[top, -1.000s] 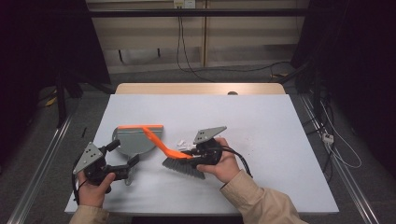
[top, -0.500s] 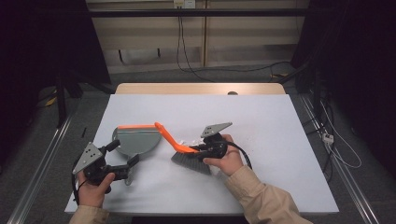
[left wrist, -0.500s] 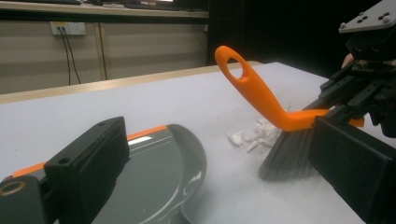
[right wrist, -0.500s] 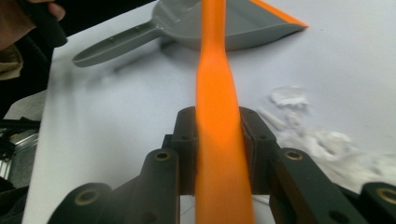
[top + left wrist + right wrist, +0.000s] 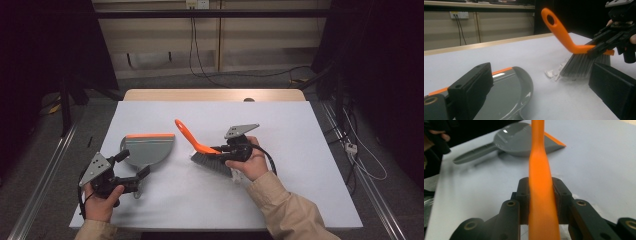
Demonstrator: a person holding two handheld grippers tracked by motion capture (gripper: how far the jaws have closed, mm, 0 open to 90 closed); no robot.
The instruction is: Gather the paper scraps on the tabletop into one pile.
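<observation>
Your right gripper (image 5: 220,150) clamps orange plastic handle of grey-bristled hand brush (image 5: 207,159) at table centre, bristles down against white paper scraps (image 5: 552,74). Grey plastic dustpan with orange lip (image 5: 147,150) lies left, lip facing far side. Your left gripper (image 5: 137,181), jaws spread, straddles its handle without clamping, ready to steady pan.

We see bare tabletop (image 5: 310,165) across the whole far strip and the right half, wide enough for a hand to pass. In the middle, the brush (image 5: 210,155) clamped in the right gripper (image 5: 227,150) blocks the way, its orange handle slanting up and away. The dustpan (image 5: 147,150) lies left of it, with an open lane between them where small white scraps (image 5: 554,73) sit by the bristles. The left gripper (image 5: 137,177) occupies the near left corner.
</observation>
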